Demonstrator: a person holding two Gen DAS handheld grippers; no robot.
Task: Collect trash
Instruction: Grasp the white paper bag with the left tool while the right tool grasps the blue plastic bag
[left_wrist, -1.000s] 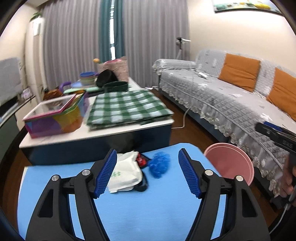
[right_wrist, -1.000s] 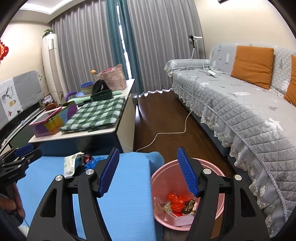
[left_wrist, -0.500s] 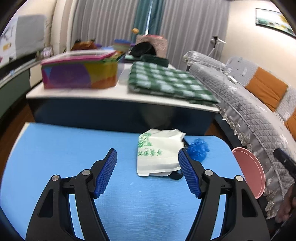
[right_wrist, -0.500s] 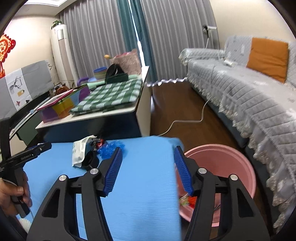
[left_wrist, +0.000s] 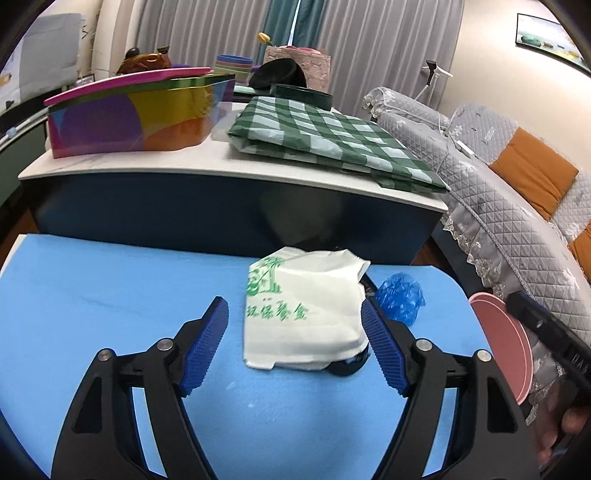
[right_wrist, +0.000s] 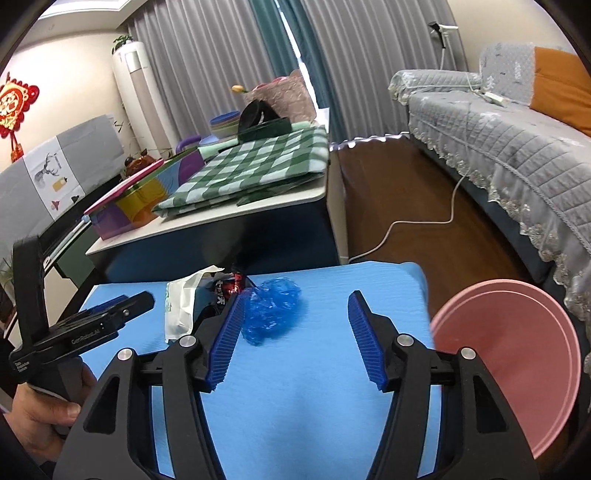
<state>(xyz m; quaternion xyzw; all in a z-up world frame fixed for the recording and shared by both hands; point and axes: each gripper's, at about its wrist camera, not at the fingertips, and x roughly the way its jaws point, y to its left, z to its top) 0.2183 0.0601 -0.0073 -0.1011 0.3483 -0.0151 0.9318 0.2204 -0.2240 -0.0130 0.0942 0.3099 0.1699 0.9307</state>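
Note:
A white paper bag with green print lies on the blue mat, on top of a black object. My left gripper is low over the mat with its jaws opening. The bag lies between them; the left pad stands clear of it. A crumpled blue plastic lies just right of the bag, next to a red-and-black wrapper. My right gripper is open, its left fingertip beside the blue plastic. The pink bin stands off the mat's right edge.
Behind the mat stands a low table with a green checked cloth and a colourful box. A grey covered sofa runs along the right. A white cable lies on the wooden floor.
Both grippers have come down and closer to the trash pile. The left now has the bag between its jaws. The right has swung left from above the bin to the blue plastic.

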